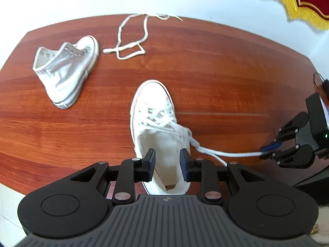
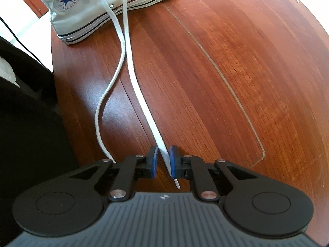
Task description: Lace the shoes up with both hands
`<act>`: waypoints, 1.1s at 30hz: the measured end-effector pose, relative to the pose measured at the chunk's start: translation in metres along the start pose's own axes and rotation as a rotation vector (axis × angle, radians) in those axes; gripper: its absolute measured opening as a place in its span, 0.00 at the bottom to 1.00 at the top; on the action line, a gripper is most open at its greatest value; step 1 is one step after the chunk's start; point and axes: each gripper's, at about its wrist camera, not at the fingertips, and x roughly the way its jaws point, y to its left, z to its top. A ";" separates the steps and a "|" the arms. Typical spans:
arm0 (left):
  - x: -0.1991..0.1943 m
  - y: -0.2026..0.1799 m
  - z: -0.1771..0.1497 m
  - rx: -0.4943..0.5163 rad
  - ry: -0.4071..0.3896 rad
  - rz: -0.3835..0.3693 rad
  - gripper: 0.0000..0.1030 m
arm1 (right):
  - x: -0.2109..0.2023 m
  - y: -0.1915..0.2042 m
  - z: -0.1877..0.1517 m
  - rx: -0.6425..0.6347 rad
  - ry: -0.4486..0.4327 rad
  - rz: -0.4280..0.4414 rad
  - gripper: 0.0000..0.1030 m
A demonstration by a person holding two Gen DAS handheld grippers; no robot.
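Two white canvas high-top shoes on the reddish wooden worktop (image 1: pixel 205 72): laced shoe (image 1: pixel 156 123) near the front edge, unlaced shoe (image 1: pixel 65 76) toward the far left corner. One loose white lace (image 1: pixel 131 45) by the far edge. Left tool (image 1: pixel 167 164) spread above the laced shoe's opening. Right tool (image 2: pixel 163 162) narrowed around a flat white lace end (image 2: pixel 141 98), gap visible beside one pad.

Right hand-held gripper (image 2: pixel 163 160): black linkage, blue pads, jaws nearly closed; a narrow gap shows beside the left pad. Flat white lace end (image 2: pixel 141 94): runs between the pads, lying against the right pad, its tip poking out behind it. Second lace strand (image 2: pixel 107 94): curves along the table (image 2: pixel 236 65) to the gripper's left. White high-top shoe (image 2: pixel 82 6): far ahead, left, star patch facing.
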 end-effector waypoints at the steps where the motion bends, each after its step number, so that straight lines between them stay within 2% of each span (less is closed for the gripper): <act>1: -0.003 0.002 0.002 -0.010 -0.009 -0.001 0.28 | 0.000 -0.001 0.001 0.001 0.004 0.002 0.08; 3: -0.007 0.006 0.004 -0.025 -0.021 -0.002 0.28 | 0.001 -0.003 0.003 0.004 0.014 0.009 0.03; 9: -0.012 0.017 0.005 -0.064 -0.029 0.022 0.28 | 0.000 -0.006 0.007 0.035 0.030 0.033 0.02; 14: -0.014 0.024 0.002 -0.087 -0.016 0.029 0.28 | -0.011 -0.017 0.014 0.176 -0.009 0.107 0.02; 21: -0.014 0.036 -0.003 -0.104 -0.001 0.011 0.28 | -0.024 -0.035 0.023 0.416 -0.069 0.218 0.02; 33: -0.005 0.043 -0.001 -0.063 0.015 -0.049 0.28 | -0.040 -0.046 0.056 0.947 -0.271 0.433 0.02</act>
